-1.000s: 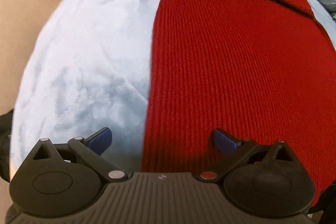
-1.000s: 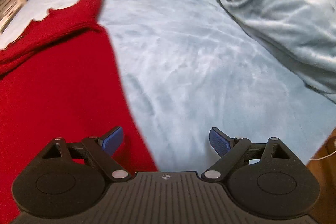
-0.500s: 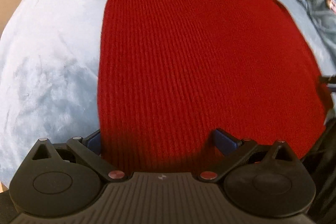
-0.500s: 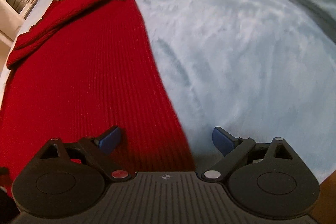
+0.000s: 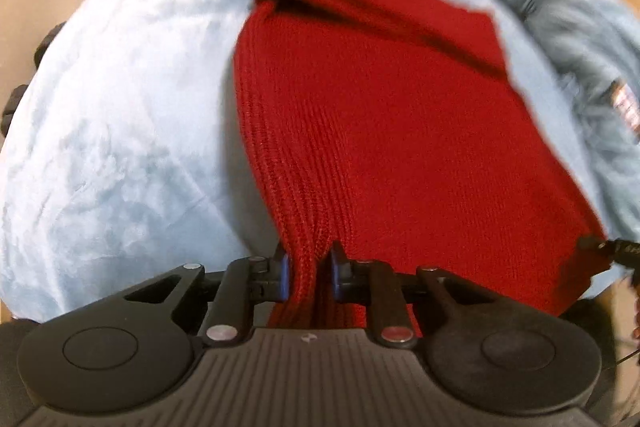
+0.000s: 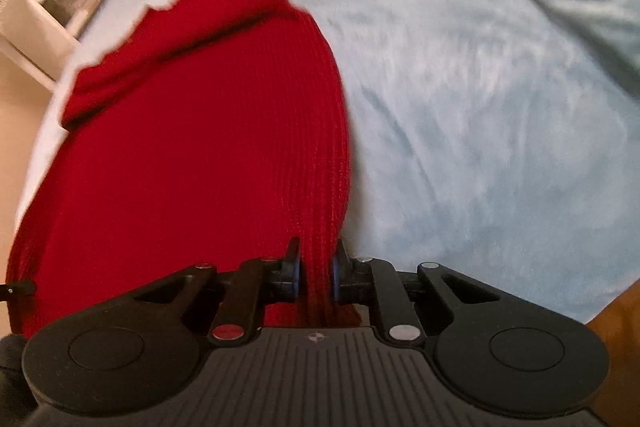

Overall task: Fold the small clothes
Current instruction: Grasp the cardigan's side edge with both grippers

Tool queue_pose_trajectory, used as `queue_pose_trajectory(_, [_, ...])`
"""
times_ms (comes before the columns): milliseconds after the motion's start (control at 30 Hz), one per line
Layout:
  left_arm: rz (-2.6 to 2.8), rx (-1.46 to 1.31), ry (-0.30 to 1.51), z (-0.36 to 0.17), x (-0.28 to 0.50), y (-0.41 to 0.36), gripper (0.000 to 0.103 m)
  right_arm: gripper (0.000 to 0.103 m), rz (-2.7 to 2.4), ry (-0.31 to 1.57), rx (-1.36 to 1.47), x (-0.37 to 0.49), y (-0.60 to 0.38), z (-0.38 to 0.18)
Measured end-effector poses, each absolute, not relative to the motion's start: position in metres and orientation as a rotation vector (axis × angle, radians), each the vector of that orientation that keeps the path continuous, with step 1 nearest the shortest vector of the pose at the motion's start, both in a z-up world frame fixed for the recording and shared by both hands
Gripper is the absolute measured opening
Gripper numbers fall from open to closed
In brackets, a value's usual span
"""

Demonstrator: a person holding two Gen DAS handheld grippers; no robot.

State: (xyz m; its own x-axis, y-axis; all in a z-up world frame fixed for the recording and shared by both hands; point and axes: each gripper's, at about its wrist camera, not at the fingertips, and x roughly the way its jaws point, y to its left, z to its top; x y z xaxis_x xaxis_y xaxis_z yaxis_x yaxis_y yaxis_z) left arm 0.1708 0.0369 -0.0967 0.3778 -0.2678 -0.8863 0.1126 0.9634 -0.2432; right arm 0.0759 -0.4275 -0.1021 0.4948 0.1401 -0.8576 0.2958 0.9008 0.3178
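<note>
Close in, the left gripper (image 5: 307, 269) is pinched tight on the near left corner of the red knit sweater (image 5: 372, 131), the fabric bunched between its blue pads. The right gripper (image 6: 316, 273) clamps the near right corner the same way. Beyond them the sweater stretches across the pale blue blanket (image 6: 480, 99), its far end folded over. A rumpled grey-blue cover (image 5: 580, 39) lies farther back.

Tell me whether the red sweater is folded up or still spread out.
Mostly spread: the red sweater lies flat on the blue blanket, only its far end doubled over. Both hand-held grippers pinch its near hem.
</note>
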Motion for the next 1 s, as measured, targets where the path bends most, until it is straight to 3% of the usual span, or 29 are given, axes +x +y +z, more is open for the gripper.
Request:
queue_pose_trajectory(267, [-0.318, -0.179, 1.083, -0.056, 0.140, 0.056, 0.013, 0.012, -0.059, 0.904, 0.512, 0.049, -0.425, -0.045])
queue_pose_trajectory(667, [-0.321, -0.199, 1.108, -0.071, 0.082, 0.081, 0.007, 0.008, -0.075, 0.937, 0.583, -0.047, -0.422, -0.066])
queue_pose_trajectory(1000, [-0.294, -0.240, 1.150, -0.079, 0.091, 0.089, 0.007, 0.007, -0.079, 0.973, 0.605, -0.043, -0.418, -0.075])
